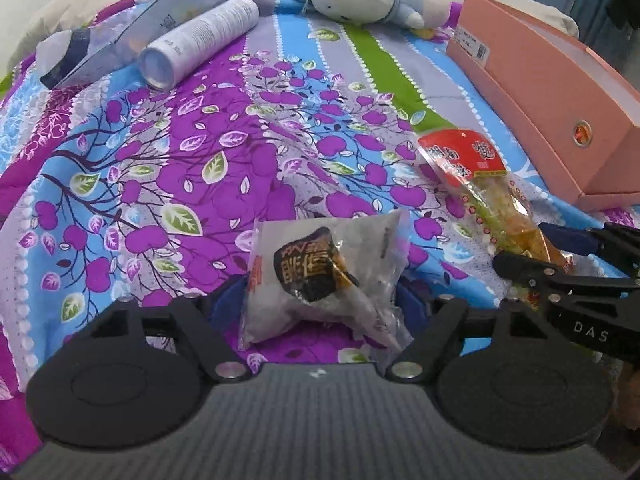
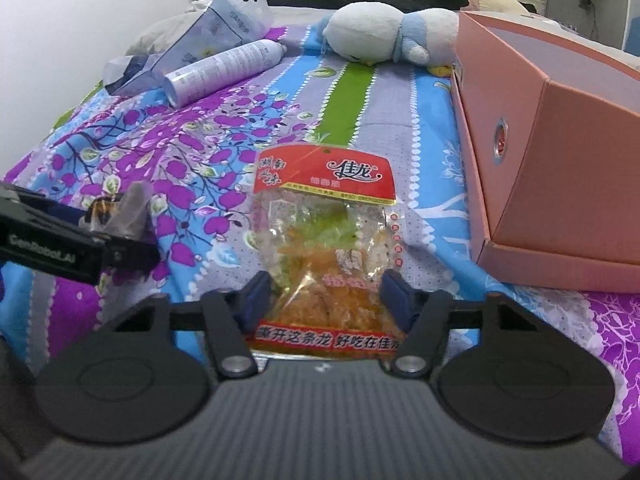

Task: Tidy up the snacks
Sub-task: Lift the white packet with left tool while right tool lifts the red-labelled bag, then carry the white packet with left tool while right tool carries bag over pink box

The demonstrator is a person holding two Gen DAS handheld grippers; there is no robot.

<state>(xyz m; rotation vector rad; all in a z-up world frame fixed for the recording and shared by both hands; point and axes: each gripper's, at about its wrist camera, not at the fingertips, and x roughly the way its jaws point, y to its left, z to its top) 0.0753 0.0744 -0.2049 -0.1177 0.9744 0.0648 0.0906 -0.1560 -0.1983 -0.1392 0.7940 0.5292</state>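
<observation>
lying between right claw (image 2: 324, 300) fingers: red-topped snack bag (image 2: 326, 236).

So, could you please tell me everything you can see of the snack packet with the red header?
The snack packet is a clear, crinkly plastic pouch with a red printed header card on top and a red strip of white characters along its near edge. Inside are pale green pieces above orange ones. It lies flat on the floral bedsheet, beside the pink box, apart from it. Its lower end sits between the blue pads of the right tool.
</observation>
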